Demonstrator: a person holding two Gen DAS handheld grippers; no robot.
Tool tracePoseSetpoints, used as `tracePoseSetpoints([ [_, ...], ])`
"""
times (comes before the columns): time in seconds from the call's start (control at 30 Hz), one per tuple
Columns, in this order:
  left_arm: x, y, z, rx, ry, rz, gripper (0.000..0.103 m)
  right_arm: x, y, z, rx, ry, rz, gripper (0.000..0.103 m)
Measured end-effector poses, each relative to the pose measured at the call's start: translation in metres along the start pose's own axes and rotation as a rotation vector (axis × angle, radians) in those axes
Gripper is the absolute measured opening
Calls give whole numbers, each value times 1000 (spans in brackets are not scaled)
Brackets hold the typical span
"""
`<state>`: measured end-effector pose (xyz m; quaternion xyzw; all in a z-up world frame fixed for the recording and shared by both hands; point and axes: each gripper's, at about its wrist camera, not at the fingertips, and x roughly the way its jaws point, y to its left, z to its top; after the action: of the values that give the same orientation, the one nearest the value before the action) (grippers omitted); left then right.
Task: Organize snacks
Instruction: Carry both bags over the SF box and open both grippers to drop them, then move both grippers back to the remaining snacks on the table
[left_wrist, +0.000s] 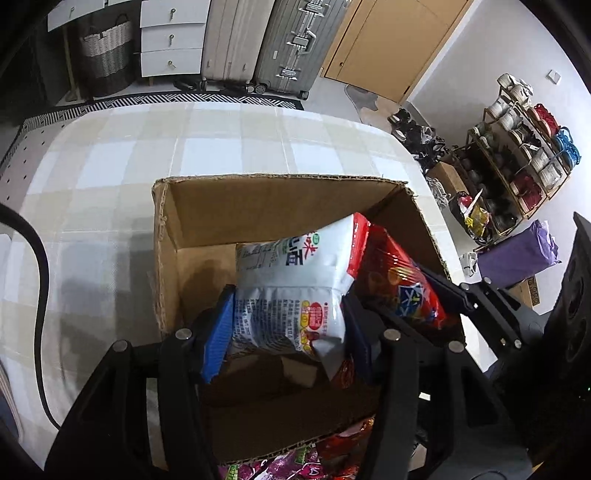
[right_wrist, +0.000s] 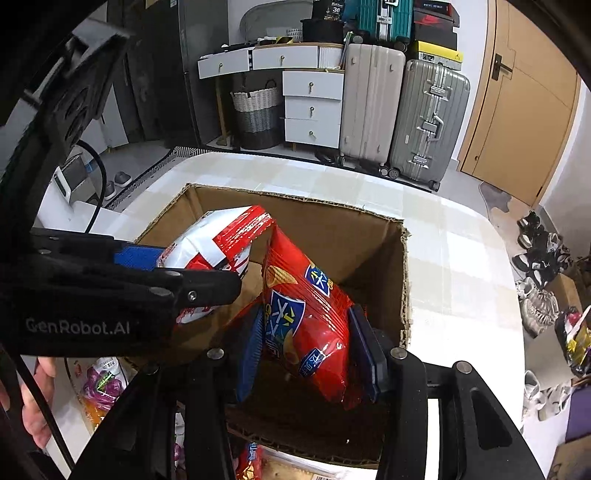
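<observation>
Right wrist view: both grippers, right gripper (right_wrist: 306, 347) clamping the red chip bag (right_wrist: 306, 317) and left gripper (left_wrist: 284, 325) pinching the white packet (left_wrist: 291, 280), are crowding over the cardboard box (right_wrist: 295, 214), risking a collision or crushed snacks.

Pale checked cloth (left_wrist: 110, 155) over the surface, rounded far corners. Beyond the far edge: black-and-white patterned rug (left_wrist: 155, 99), white drawer unit (right_wrist: 312, 109) with ring pulls, woven grey-and-white basket (right_wrist: 256, 110), beige suitcase (right_wrist: 371, 101) beside silver suitcase (right_wrist: 428, 118), teal suitcase (right_wrist: 384, 18) stacked higher. Tan wooden door (right_wrist: 517, 110) right of those. White wall (left_wrist: 480, 55). Off the right edge: shoes on light floor (right_wrist: 537, 254), wooden shoe rack (left_wrist: 517, 162), purple bag (left_wrist: 517, 254). Even daylight.
</observation>
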<state>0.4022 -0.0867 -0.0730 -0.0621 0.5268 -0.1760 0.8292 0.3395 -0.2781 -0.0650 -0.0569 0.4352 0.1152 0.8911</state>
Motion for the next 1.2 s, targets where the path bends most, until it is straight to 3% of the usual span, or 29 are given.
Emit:
tracePoseSetpoints([
  [0.43, -6, 1, -6, -12, 19, 9, 55, -4, 3, -1, -11, -2, -21, 47],
  [0.63, -14, 1, -9, -16, 3, 8, 68, -13, 6, -1, -25, -35, -46, 50],
  [0.7, -19, -3, -12, -1, -12, 6, 78, -18, 5, -2, -16, -51, -41, 50],
  [0.83, -34, -8, -18, 5, -53, 3, 83, -29, 5, -2, -12, -77, -38, 51],
  [0.93, -44, -12, -24, 5, -67, 10, 99, -39, 4, -4, -9, -99, -40, 63],
  [1.0, -53, -15, -30, 14, -93, 31, 102, -49, 4, -7, -4, -125, -62, 78],
  [1.2, -89, -22, -50, 21, -153, 5, 102, -80, 3, -18, 19, -172, -55, 80],
])
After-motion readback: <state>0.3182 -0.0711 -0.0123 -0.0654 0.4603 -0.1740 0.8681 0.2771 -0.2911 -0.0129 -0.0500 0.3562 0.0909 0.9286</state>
